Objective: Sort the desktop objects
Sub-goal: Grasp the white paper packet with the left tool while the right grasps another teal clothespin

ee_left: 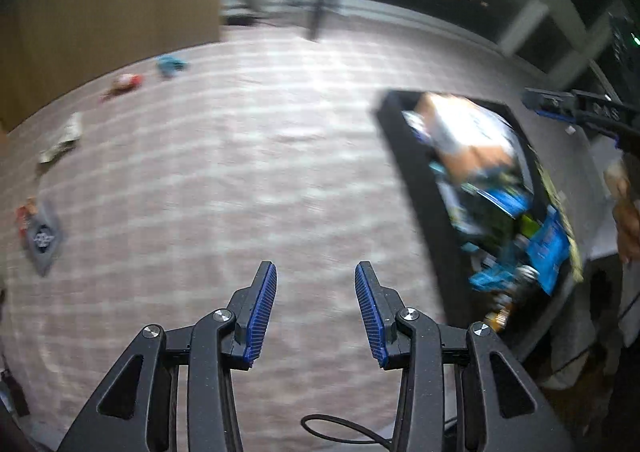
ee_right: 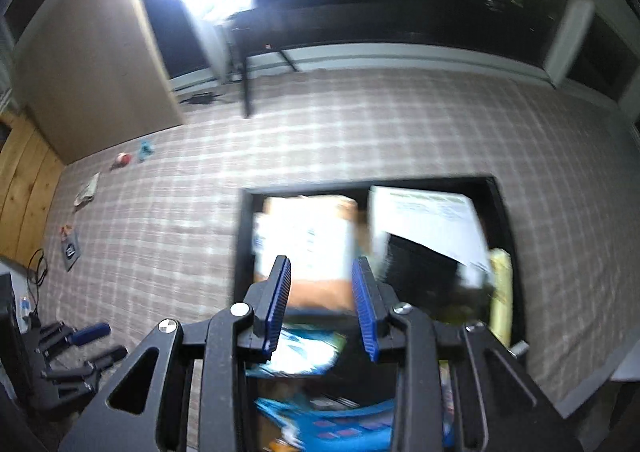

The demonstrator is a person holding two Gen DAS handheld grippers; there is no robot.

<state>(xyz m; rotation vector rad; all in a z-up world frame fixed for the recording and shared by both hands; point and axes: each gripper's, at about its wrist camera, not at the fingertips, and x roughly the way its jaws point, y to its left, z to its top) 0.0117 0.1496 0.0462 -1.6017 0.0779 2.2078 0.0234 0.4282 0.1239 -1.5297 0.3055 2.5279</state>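
Both claws, left (ee_left: 315, 272) and right (ee_right: 321, 266), spread empty; black bin (ee_right: 244, 252) holds blurred, seemingly blue-and-orange packets.

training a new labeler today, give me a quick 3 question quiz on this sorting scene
1. True or false: the left hand-held gripper holds a packet.
2. Which lies farthest along the checked cloth: A the blue packet, B the grey pouch, C the red packet?
3. Fill in: the right hand-held gripper hovers over the black ____.

Key: 1 false, its jaws are apart with nothing between; 2 A; 3 bin, full of packets and boxes.
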